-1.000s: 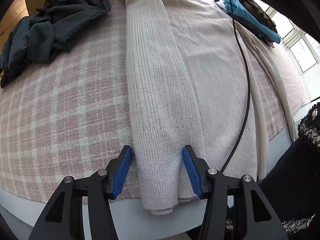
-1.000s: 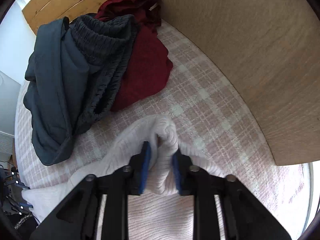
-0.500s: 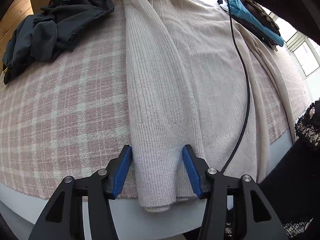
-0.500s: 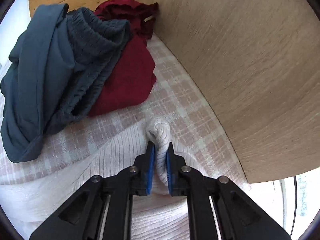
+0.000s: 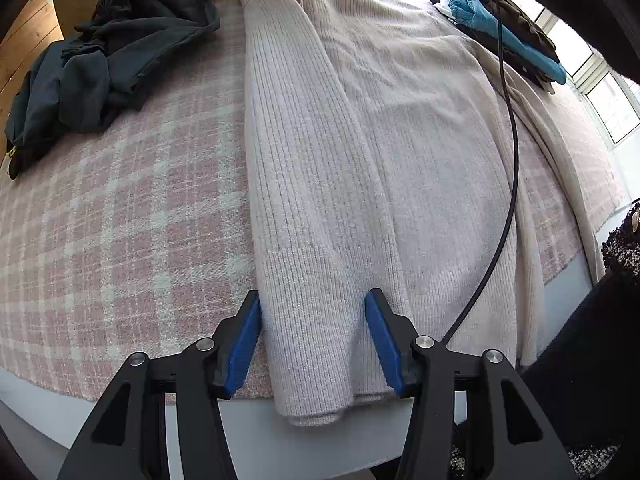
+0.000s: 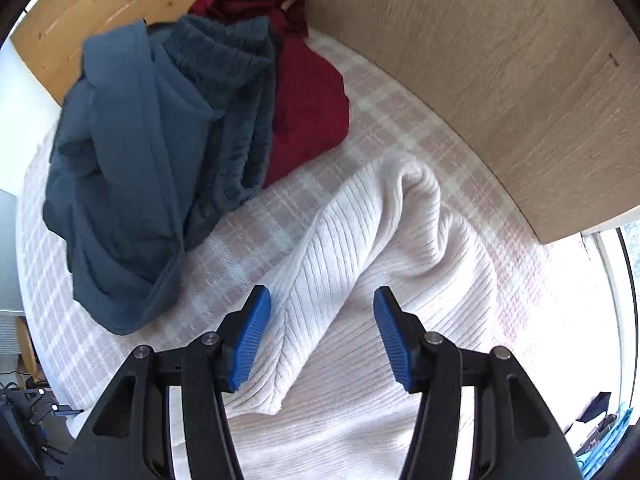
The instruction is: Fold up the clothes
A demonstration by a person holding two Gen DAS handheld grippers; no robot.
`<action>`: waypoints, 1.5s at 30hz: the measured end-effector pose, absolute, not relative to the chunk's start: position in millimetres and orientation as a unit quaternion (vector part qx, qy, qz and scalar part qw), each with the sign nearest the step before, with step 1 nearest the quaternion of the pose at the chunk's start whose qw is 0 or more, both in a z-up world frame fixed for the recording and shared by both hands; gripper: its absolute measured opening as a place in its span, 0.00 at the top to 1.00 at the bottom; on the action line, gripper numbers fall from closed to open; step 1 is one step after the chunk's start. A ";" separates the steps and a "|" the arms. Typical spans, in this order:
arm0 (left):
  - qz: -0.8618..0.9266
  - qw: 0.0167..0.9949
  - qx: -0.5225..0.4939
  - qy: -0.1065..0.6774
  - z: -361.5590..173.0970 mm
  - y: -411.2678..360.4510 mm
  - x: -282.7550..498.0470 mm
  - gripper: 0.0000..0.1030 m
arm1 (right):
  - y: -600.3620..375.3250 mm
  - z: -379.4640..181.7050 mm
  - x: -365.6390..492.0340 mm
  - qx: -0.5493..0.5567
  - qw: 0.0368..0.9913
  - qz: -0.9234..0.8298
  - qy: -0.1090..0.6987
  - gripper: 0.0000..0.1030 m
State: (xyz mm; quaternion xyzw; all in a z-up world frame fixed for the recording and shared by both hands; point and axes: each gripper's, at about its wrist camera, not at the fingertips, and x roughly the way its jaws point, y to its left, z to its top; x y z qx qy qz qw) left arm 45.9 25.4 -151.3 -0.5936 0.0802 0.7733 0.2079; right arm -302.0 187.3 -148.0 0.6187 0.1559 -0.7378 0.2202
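A cream ribbed-knit sweater (image 5: 360,160) lies spread lengthwise on the pink-and-white plaid woven bedcover (image 5: 120,220), one long sleeve folded over its body. The left gripper (image 5: 312,336) stands with its blue ridged pads spread either side of the sleeve's cuff at the bed edge, not pinching it. The right gripper (image 6: 322,332) has just been opening; its pads are apart above the sweater's rounded shoulder fold (image 6: 400,208), which lies free. A rumpled dark blue garment heap (image 6: 152,168) and a crimson garment (image 6: 308,112) lie nearby.

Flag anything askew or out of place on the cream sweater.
The cream sweater lies mostly flat, but its folded sleeve's cuff overhangs the near edge of the checked cloth, and its top end is bunched up.
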 end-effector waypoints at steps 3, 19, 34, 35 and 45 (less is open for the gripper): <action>0.771 0.205 -0.599 0.070 -150.0 20.4 46.0 0.52 | 187.2 -158.2 -296.3 0.629 0.234 -0.724 0.159 0.58; 0.758 0.239 -0.606 -0.005 -163.2 15.0 36.2 0.84 | 255.5 -115.5 -270.2 0.607 0.293 -0.739 -0.011 0.91; 0.775 0.117 -0.621 -0.029 -160.4 -71.3 41.9 1.00 | 306.8 -94.0 -269.6 0.591 0.260 -0.761 -0.064 0.80; 0.780 0.125 -0.612 -0.036 -155.3 -68.9 42.3 1.00 | 320.6 -78.5 -268.2 0.573 0.248 -0.779 -0.055 0.76; 0.787 0.244 -0.564 0.053 -119.8 40.9 43.3 0.87 | 460.1 -106.0 -221.7 0.596 0.055 -0.801 0.024 0.61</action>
